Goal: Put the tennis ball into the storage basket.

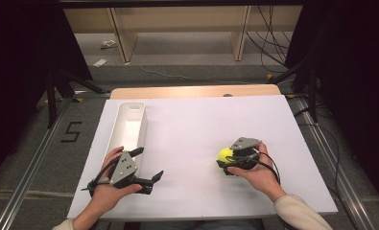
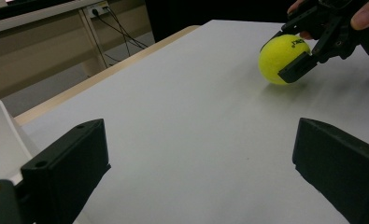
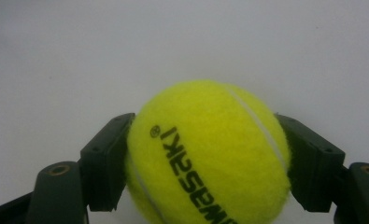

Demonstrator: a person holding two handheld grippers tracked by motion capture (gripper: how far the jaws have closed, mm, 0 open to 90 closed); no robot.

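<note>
The tennis ball (image 1: 224, 154), yellow, felted and likely light and springy, sits on the white table (image 1: 187, 139) at about 4 o'clock from its centre, pinched across its widest part between the closed jaws of the right tongs (image 1: 228, 160), a sound place to grip a round thing. Black print on it reads upside down, seemingly "KAWASAKI". The left tongs (image 1: 151, 167) gape wide and empty at 8 o'clock, beside the white bin (image 1: 124, 125).

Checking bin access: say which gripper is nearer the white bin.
Left. The left gripper sits just beside the white bin; the right gripper is across the table.
</note>
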